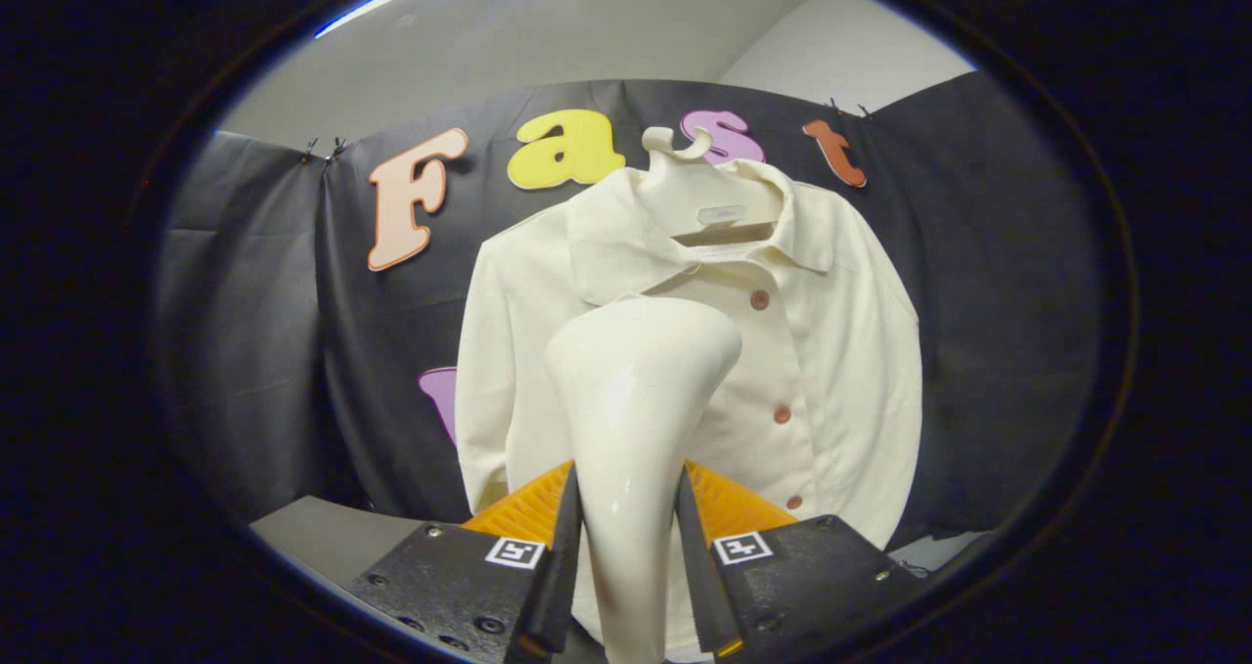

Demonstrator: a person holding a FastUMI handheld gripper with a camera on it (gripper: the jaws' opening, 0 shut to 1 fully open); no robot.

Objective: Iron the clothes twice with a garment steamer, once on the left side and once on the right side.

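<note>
Pinching the steamer [631, 420] by its handle, the claw [629, 547] has both fingers pressed on it, head raised toward the shirt [831, 351] hanging just beyond on a hanger [699, 199]. Head sits near the shirt's left-centre; whether it touches the cloth is unclear. Passes done: can't tell. Nothing blocks; grey surface [323, 537] below.

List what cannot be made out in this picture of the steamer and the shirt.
- Whether the garment steamer, gripped between the gripper fingers, touches the shirt: its head faces away.
- The shirt's middle front and lower hem: hidden by the steamer and fingers.
- Steam: none can be made out.
- What the hanger hangs from: the hook's top blends into the wall.
</note>
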